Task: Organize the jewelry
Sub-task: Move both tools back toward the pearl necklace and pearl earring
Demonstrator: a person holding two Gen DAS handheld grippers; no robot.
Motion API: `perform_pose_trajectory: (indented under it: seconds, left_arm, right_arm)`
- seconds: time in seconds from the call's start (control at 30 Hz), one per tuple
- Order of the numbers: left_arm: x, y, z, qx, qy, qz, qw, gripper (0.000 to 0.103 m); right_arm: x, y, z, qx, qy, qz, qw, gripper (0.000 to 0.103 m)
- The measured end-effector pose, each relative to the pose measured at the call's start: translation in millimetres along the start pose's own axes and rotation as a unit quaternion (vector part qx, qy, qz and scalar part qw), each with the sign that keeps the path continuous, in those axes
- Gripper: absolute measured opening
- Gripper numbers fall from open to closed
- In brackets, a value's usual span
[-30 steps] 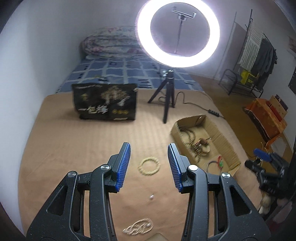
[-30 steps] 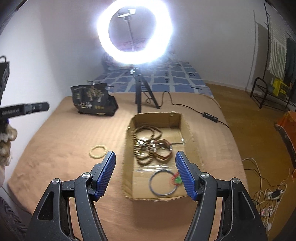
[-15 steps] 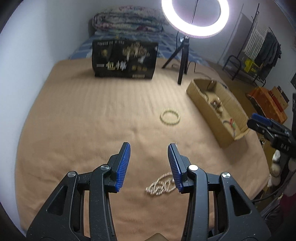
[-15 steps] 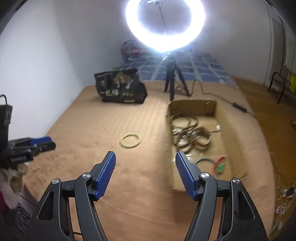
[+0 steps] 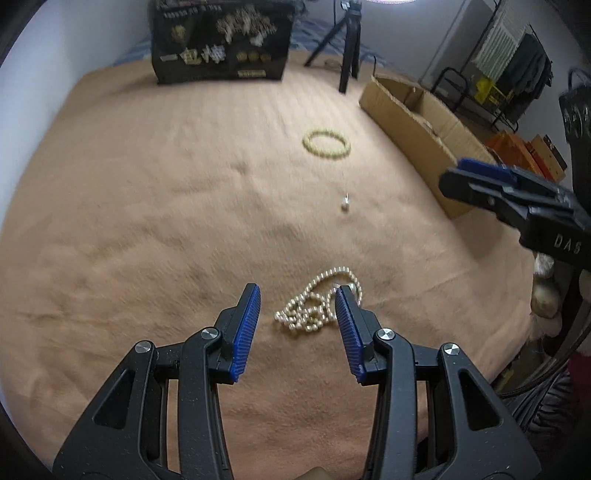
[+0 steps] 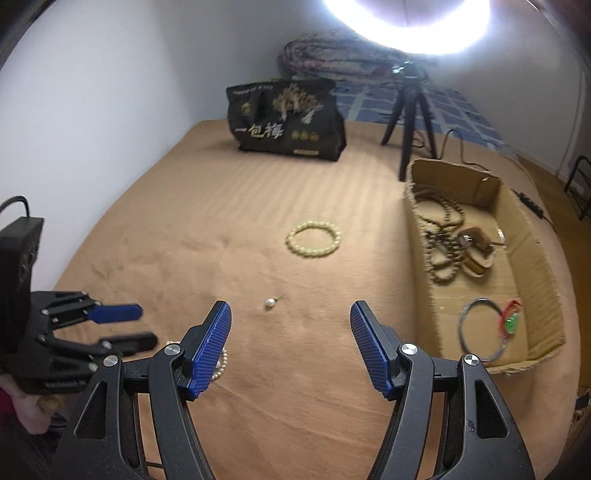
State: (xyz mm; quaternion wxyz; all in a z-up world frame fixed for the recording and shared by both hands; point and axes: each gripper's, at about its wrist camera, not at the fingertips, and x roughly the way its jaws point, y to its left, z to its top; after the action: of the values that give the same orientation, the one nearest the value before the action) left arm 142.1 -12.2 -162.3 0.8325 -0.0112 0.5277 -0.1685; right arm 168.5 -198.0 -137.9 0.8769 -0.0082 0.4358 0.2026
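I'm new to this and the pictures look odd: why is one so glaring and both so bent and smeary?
Right wrist view: the ring light blows out to white glare along the top. Left wrist view: the blanket and yellow bracelet look motion-smeared. Both views: the fisheye lens bows straight edges and darkens the corners.

On the tan blanket (image 6: pixel 155 221): one pearl necklace (image 5: pixel 319 302), one yellow bead bracelet (image 6: pixel 313 237), one loose pearl pendant (image 6: pixel 270 302), one black printed bag (image 6: pixel 288 120), one tripod (image 6: pixel 410 110), one cardboard box (image 6: pixel 543 273). Inside the box: one tangle of brown bead strands (image 6: pixel 441 236), count of strands not discernible; one metal bangle (image 6: pixel 480 330); one tan band-like item (image 6: pixel 476 254). Two grippers in view: left gripper (image 5: pixel 297 314), right gripper (image 6: pixel 290 334).
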Motion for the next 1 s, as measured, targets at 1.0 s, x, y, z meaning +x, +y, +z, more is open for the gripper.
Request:
perform_pose_trajectory:
  seconds: [1.0]
  left_arm:
    - [50,-7,-14,0.067,0.031,0.011,0.9973,0.032]
  right_arm:
    - [93,14,-5,-0.027,0.062,0.004,0.998,0.050]
